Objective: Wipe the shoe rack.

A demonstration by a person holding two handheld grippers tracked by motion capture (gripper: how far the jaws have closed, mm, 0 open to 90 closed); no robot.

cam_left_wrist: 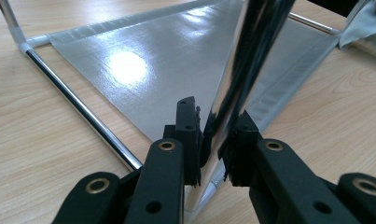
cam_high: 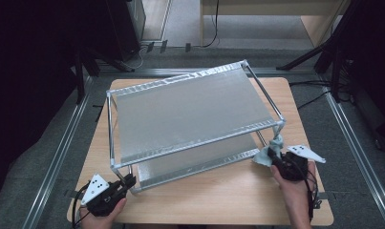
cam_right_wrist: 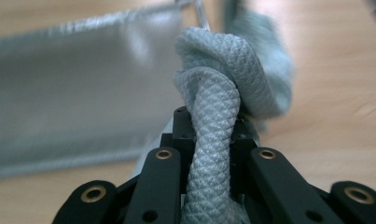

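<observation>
Item one: a two-tier chrome-tube rack with silvery fabric shelves [cam_high: 190, 112], which I see standing upright and skewed on the wooden table. Item two: a pale blue waffle-weave cloth [cam_right_wrist: 213, 135], bunched against the rack's near right leg.
</observation>
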